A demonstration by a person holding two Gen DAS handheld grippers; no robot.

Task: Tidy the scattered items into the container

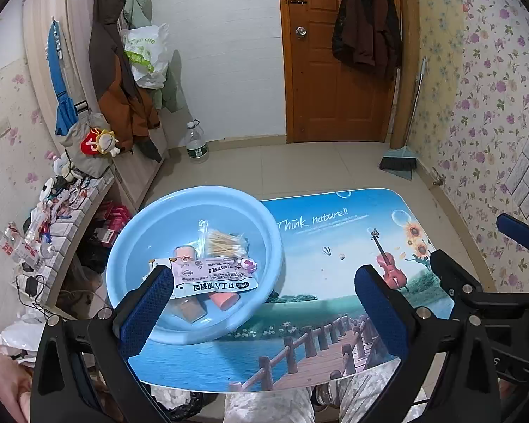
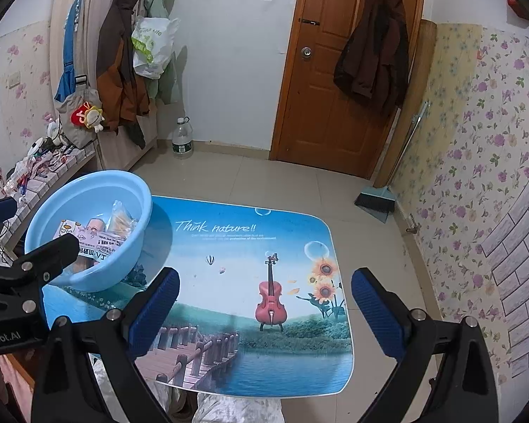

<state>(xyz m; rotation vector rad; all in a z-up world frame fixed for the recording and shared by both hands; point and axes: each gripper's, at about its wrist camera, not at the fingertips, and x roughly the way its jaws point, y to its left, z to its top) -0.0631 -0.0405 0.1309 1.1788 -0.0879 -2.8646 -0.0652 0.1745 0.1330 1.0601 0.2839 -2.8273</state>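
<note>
The printed table carries a light blue basin at its left edge. Inside the basin lie a flat printed packet, a clear bag of cotton swabs and pink cups. The left gripper and right gripper are both spread wide, holding nothing.
</note>
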